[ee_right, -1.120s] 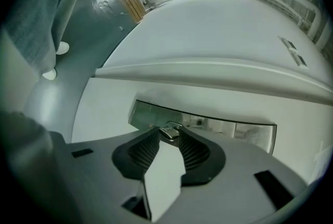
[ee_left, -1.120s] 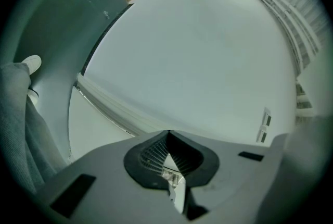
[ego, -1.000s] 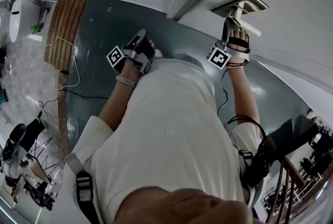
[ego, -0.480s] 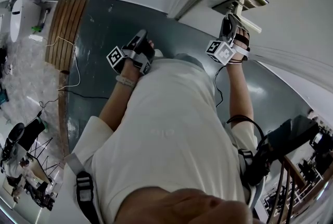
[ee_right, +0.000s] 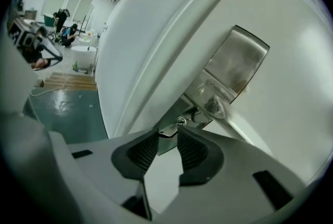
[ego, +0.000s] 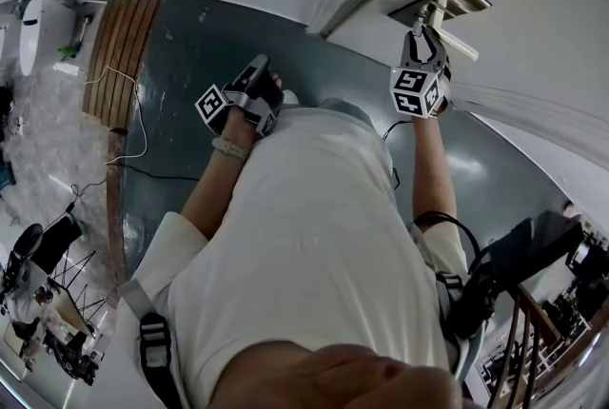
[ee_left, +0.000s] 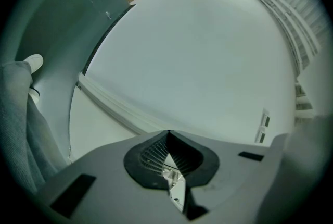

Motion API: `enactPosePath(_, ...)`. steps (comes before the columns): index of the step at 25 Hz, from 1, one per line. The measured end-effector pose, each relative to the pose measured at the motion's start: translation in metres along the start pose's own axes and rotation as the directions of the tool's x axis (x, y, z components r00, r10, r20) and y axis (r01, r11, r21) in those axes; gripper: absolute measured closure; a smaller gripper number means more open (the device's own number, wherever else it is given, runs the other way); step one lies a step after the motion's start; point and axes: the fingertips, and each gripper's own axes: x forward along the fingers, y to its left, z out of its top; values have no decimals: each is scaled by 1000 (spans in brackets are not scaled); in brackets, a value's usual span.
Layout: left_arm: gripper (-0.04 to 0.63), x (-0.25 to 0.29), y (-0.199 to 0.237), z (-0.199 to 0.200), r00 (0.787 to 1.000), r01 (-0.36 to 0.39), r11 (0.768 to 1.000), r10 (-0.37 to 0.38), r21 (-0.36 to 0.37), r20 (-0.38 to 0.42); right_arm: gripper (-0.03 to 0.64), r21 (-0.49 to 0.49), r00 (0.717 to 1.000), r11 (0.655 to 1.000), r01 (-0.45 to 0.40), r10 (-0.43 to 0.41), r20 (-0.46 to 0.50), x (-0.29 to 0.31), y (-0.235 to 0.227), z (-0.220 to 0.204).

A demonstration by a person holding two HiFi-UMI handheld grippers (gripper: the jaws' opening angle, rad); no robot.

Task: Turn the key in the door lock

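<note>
Even indoor light, fisheye edges, soft focus

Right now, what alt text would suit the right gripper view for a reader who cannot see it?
The right claw pinches the flat head of a key at the lock of a white door, next to the lever handle on its brushed-metal plate. At left lies a teal floor.

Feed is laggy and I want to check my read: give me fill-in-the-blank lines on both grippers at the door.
1. The right gripper is clamped on the ____ that sticks out of the door.
2. The left gripper, held away from the door, has its jaws ____.
3. The metal plate on the door carries the ____.
Missing words: key; shut; handle.
</note>
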Motion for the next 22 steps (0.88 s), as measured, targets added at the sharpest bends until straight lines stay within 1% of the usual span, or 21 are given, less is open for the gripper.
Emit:
enactPosePath(1, 589, 0, 0, 0, 1000, -1, 1000, 1, 0, 1, 508, 47, 1000, 999, -16, 16, 0, 0, -1, -1)
enactPosePath(2, 589, -1, 0, 0, 1000, -2, 1000, 2, 1, 1, 508, 120, 999, 992, -42, 42, 0, 0, -1, -3)
enactPosePath(3, 589, -1, -1, 0, 1000, -1, 1000, 1, 1, 2, 508, 225, 997, 971, -80, 80, 9, 0, 0, -7)
enactPosePath(4, 589, -1, -1, 0, 1000, 0, 1000, 0, 2, 3, 512, 355, 991, 926, -130, 125, 35, 2, 2, -10)
enactPosePath(5, 589, -1, -1, 0, 1000, 2, 1000, -2, 3, 3, 568, 480, 984, 859, -177, 162, 73, 4, 4, -14)
enactPosePath(6, 589, -1, -1, 0, 1000, 4, 1000, -4, 3, 3, 575, 560, 979, 803, -204, 175, 106, 6, 5, -16)
enactPosePath(7, 589, -1, -1, 0, 1000, 6, 1000, -6, 2, 4, 575, 589, 978, 781, -208, 169, 121, 6, 6, -17)
enactPosePath(8, 589, -1, -1, 0, 1000, 7, 1000, -7, 2, 6, 575, 594, 979, 778, -203, 159, 126, 6, 6, -17)
enactPosePath(9, 589, -1, -1, 0, 1000, 7, 1000, -7, 1, 8, 575, 612, 978, 763, -208, 157, 136, 6, 6, -17)
enactPosePath(10, 589, -2, -1, 1, 1000, 6, 1000, -6, 2, 10, 575, 652, 974, 724, -226, 164, 155, 5, 6, -17)
enactPosePath(11, 589, -3, 0, 1, 1000, 5, 1000, -5, 3, 11, 575, 701, 968, 667, -251, 174, 182, 5, 6, -17)
enactPosePath(14, 589, -4, 1, 2, 1000, 1, 1000, -2, 7, 11, 577, 816, 946, 479, -323, 187, 265, 3, 6, -16)
enactPosePath(15, 589, -4, 0, 2, 1000, 1, 1000, -1, 7, 11, 575, 837, 941, 431, -336, 185, 282, 3, 6, -15)
enactPosePath(16, 589, -5, 1, 2, 1000, 1, 1000, -1, 7, 12, 575, 847, 942, 412, -335, 178, 286, 3, 5, -15)
enactPosePath(17, 589, -5, 1, 2, 1000, 0, 1000, 0, 7, 13, 575, 846, 947, 425, -321, 166, 276, 3, 5, -16)
enactPosePath(18, 589, -5, 3, 2, 1000, -1, 1000, 1, 7, 14, 575, 840, 954, 453, -300, 149, 260, 4, 4, -17)
enactPosePath(19, 589, -6, 4, 2, 1000, -2, 1000, 2, 6, 15, 575, 837, 960, 470, -281, 131, 249, 4, 3, -17)
enactPosePath(20, 589, -6, 4, 2, 1000, -2, 1000, 2, 4, 14, 574, 844, 962, 462, -272, 111, 249, 4, 3, -16)
enactPosePath(21, 589, -6, 3, 2, 1000, -2, 1000, 2, 3, 13, 574, 861, 961, 429, -273, 92, 259, 4, 2, -15)
enactPosePath(22, 589, -7, 2, 2, 1000, -1, 1000, 1, 3, 12, 574, 880, 959, 383, -281, 74, 274, 3, 1, -13)
